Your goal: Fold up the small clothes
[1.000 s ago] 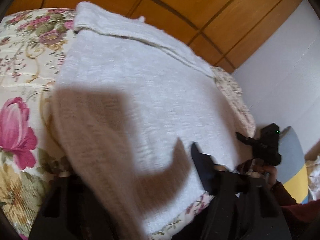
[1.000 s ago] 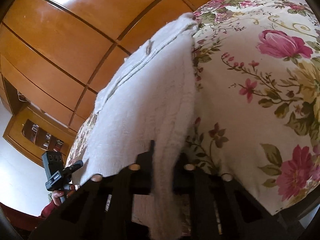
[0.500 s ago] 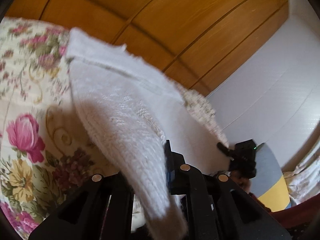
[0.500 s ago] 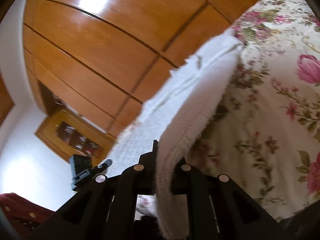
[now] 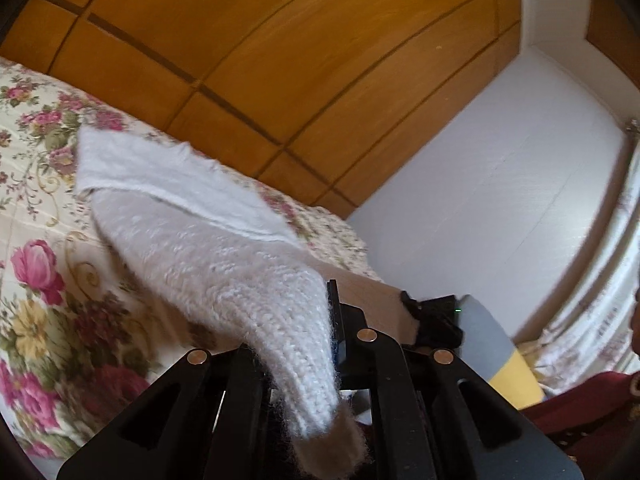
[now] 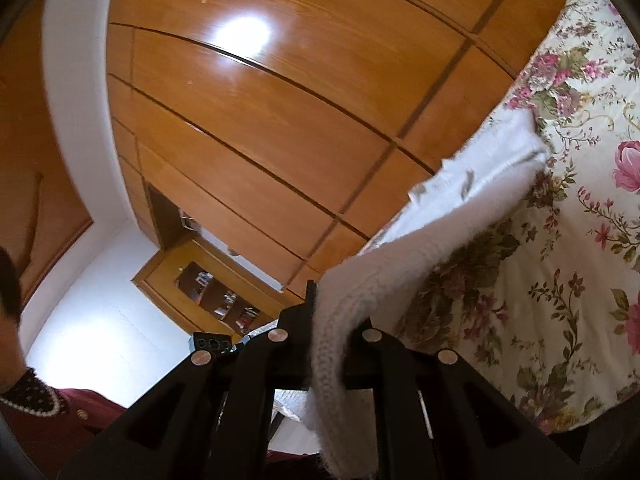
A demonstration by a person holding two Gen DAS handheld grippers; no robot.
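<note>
Your left tool (image 5: 332,344) is clamped tight on one near corner of the white knit (image 5: 224,256), and your right tool (image 6: 320,336) is pinched just as tight on the other near corner of the knit (image 6: 424,248). A tail of wool hangs out below each pair of jaws. In both views the near edge is raised off the floral bed (image 5: 36,208), while the far end of the knit lies on the bed (image 6: 568,208), close to the wooden wardrobe (image 5: 280,60) behind it.

Expect this piece to handle as soft and light, with no stiffness at all. The loose, fuzzy knit sags between your two holds and will likely stretch if you pull the corners apart, so keep only enough tension to hold the raised edge straight. The wool looks grippy rather than slippery, so a slip from the pads seems unlikely. A snag on a jaw edge is the greater risk.

Your holds at the two corners look right for a fold in half. I judge the next step as carrying the near edge over to meet the far edge, keeping both corners level with each other. Lay them down together so that the fold line stays square and the layers do not bunch.
</note>
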